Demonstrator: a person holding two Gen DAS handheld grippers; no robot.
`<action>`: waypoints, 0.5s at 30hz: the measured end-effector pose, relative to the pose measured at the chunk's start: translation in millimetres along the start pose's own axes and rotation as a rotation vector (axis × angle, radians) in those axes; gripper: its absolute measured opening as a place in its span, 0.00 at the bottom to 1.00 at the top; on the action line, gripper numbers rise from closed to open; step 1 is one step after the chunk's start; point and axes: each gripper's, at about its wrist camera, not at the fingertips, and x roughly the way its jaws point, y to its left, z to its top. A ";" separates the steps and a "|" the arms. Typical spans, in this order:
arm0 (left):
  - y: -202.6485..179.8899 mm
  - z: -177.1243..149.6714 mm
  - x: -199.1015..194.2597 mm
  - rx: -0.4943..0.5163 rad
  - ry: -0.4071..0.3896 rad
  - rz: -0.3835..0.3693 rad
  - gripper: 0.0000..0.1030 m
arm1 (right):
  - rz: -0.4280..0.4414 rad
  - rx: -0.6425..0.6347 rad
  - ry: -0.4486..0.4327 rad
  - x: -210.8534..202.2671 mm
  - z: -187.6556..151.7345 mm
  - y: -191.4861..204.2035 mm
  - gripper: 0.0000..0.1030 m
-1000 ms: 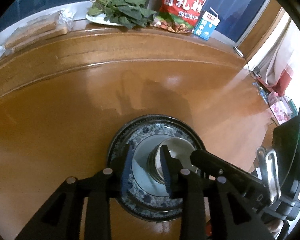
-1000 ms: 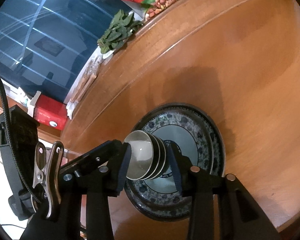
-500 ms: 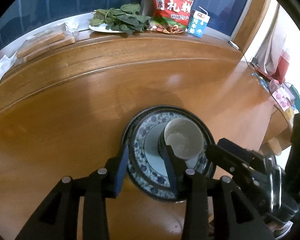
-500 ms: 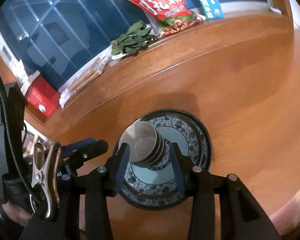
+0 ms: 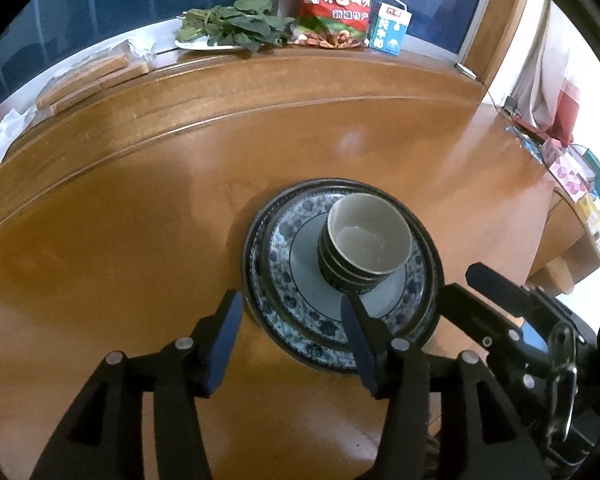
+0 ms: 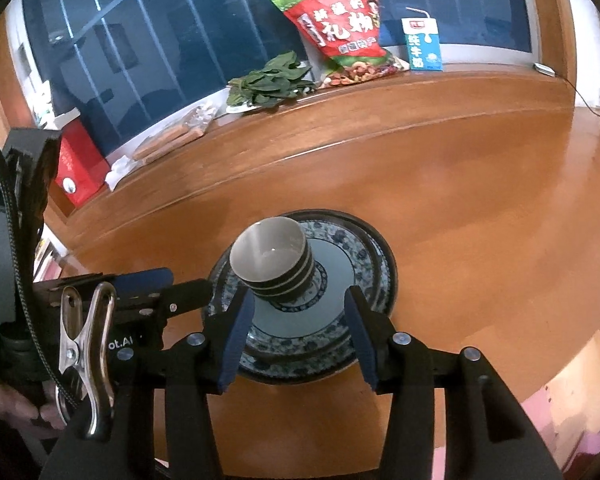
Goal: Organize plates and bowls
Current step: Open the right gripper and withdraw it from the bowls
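Just ahead of both grippers: stacked bowls (image 5: 364,248) standing on blue-patterned plates (image 5: 300,304). Left gripper (image 5: 292,320) empty, jaws just widened; right gripper (image 6: 298,312) parted, gripping nothing, plates showing between its tips.

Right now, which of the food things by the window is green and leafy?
The pile of green leaves on the white plate; the red snack bag and blue-white milk carton beside it are packets.

Two sharp fisheye views, dimly lit indoors, with straight lines bowed and black vignette at the corners. The wooden table (image 5: 148,208) shows soft pale glare patches and faint shadows. Daylight washes out the right edge, while the windows (image 6: 148,48) behind look dark
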 end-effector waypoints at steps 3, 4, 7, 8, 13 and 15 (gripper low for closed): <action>-1.0 -1.7 1.5 0.000 -0.002 0.007 0.54 | -0.011 -0.004 0.009 1.2 -3.4 -0.9 0.47; -1.2 -1.7 2.1 -0.001 -0.001 0.009 0.54 | -0.018 -0.007 0.012 1.6 -4.5 -0.6 0.47; -1.6 -4.2 4.0 -0.005 0.006 0.008 0.55 | -0.025 -0.003 0.018 2.8 -7.3 -0.8 0.47; -1.9 -4.8 4.6 -0.006 0.008 0.008 0.55 | -0.026 -0.001 0.021 3.4 -7.7 -1.1 0.47; -3.5 -6.6 7.4 -0.009 0.019 0.006 0.55 | -0.028 0.009 0.034 6.4 -8.5 -3.7 0.47; -3.7 -6.4 7.7 -0.009 0.019 0.006 0.55 | -0.028 0.009 0.039 7.4 -8.7 -4.2 0.47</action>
